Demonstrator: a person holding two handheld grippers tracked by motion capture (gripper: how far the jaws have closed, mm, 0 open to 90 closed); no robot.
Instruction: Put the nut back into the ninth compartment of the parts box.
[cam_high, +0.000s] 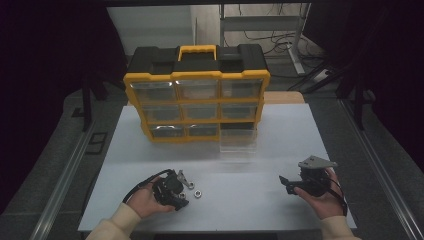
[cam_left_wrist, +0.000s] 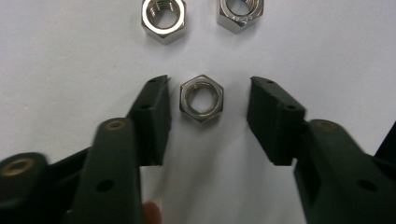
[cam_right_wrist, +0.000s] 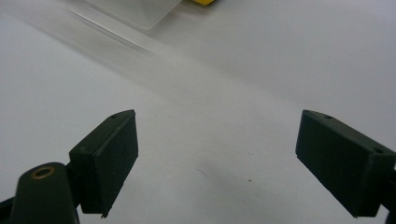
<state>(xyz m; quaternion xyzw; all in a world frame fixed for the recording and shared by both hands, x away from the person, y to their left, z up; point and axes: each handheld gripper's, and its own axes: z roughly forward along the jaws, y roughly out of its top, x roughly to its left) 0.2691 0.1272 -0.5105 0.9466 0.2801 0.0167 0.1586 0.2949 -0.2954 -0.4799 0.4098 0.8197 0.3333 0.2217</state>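
Nuts numbered three: one nut (cam_left_wrist: 201, 98) lay untouched between our left gripper's (cam_left_wrist: 208, 105) unclenched jaws, two nuts (cam_left_wrist: 163, 17) at twelve o'clock; our right gripper (cam_right_wrist: 217, 149) gaped empty.

Three hex nuts (cam_left_wrist: 201, 98) of bright, glossy metal are seen on a matt, smooth white tabletop (cam_left_wrist: 70, 56). Beyond the nuts, an organiser (cam_high: 196, 97) of black and yellow plastic, probably hard, is fitted with clear glossy drawers (cam_high: 238, 142). Matt black gripper pads (cam_left_wrist: 156, 116) are shown.

Number 9 on floor marker (cam_high: 98, 141)
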